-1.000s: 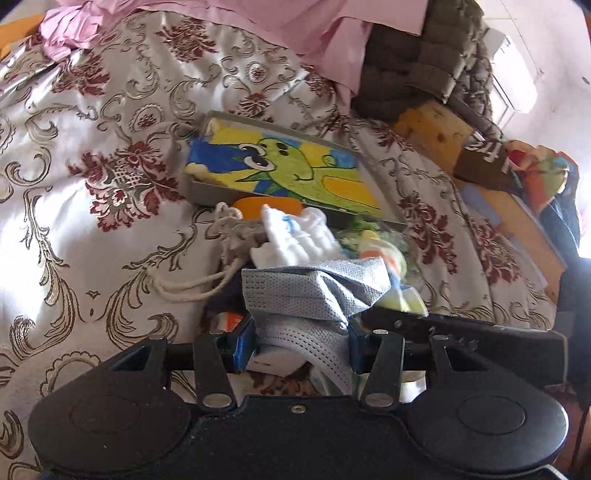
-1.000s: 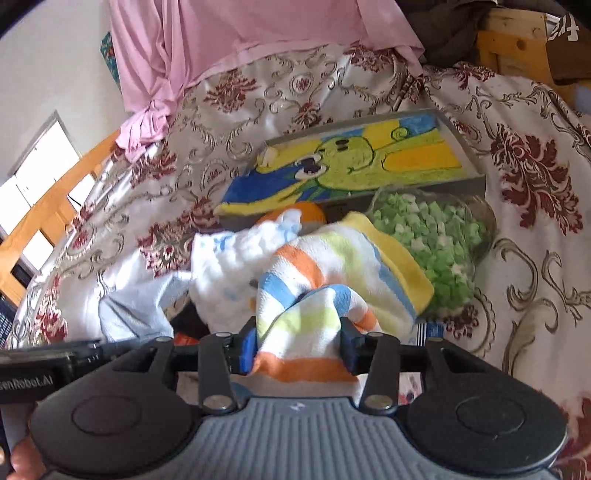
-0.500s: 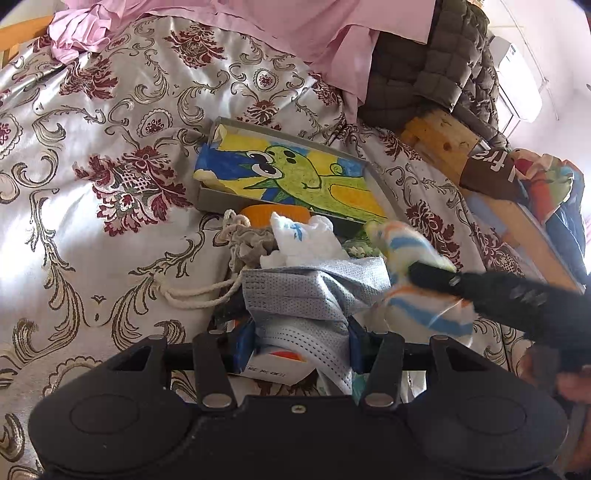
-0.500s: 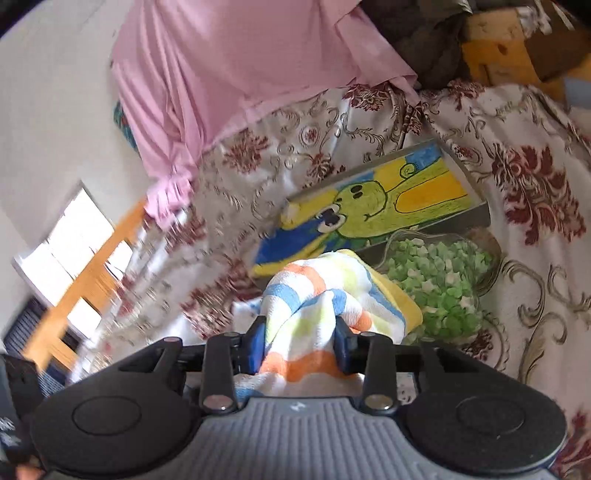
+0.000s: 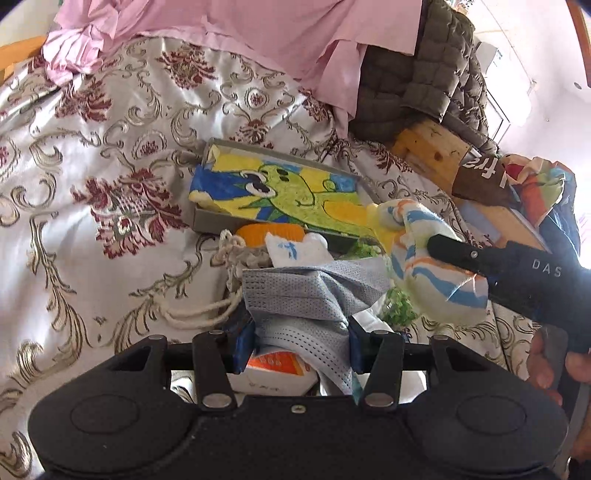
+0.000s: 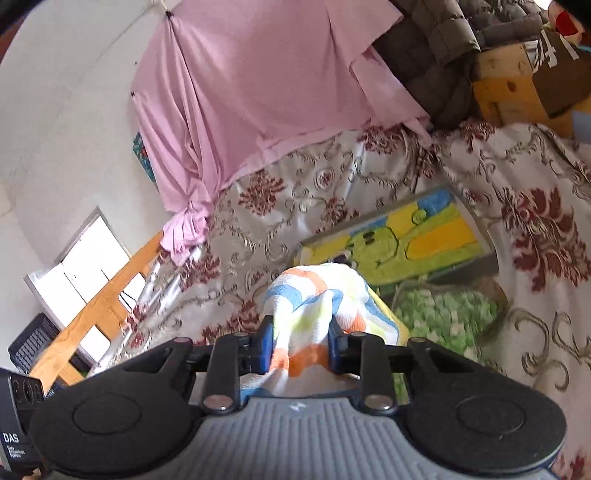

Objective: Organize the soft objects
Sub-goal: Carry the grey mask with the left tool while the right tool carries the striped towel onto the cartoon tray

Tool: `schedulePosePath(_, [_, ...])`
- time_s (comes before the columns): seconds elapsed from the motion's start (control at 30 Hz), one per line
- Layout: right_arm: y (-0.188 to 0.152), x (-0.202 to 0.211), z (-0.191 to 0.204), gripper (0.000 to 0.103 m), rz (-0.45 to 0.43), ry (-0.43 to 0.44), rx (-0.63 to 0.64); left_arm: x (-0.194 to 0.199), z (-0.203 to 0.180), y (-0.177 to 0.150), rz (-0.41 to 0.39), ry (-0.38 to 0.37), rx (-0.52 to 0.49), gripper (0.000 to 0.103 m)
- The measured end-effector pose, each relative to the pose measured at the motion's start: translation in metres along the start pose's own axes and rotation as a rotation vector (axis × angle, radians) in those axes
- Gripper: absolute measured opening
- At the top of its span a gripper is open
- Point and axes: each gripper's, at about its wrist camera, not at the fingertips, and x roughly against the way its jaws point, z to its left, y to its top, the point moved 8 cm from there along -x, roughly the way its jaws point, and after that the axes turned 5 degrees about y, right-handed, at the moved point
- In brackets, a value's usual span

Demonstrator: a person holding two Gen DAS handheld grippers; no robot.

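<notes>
My left gripper (image 5: 299, 332) is shut on a stack of grey-blue face masks (image 5: 306, 291), held low over a pile on the bedspread. In that pile lie a white cloth with blue marks (image 5: 295, 249), an orange item (image 5: 258, 232) and a corded drawstring pouch (image 5: 236, 254). My right gripper (image 6: 301, 339) has its jaws closing on a striped towel (image 6: 314, 295), and both pads press into it. The left wrist view shows the same towel (image 5: 428, 266) hanging bunched off the bed, with one of the right gripper's fingers (image 5: 461, 254) across it.
A shallow box with a green cartoon picture (image 5: 288, 192) lies behind the pile. A clear bag of green bits (image 6: 443, 314) sits right of it. A small white and orange carton (image 5: 277, 369) lies under the masks. Pink cloth (image 5: 258, 29), quilted jacket (image 5: 424, 74), wooden bed rail (image 6: 96, 306).
The right gripper has lifted the striped towel off the pile and tilted upward, its jaws narrowing on the cloth. The left gripper has stayed put with the masks.
</notes>
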Motion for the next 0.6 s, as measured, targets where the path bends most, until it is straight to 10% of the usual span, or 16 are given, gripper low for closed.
schedulePosePath(0.37, [0.053, -0.098, -0.069, 0.031, -0.054, -0.052, -0.127, -0.067, 0.011, 0.109, -0.102, 0.050, -0.001, 0.054])
schedulePosePath(0.6, [0.066, -0.157, -0.110, 0.031, -0.029, -0.135, -0.172, -0.167, 0.015, 0.151, -0.007, 0.105, 0.017, 0.054])
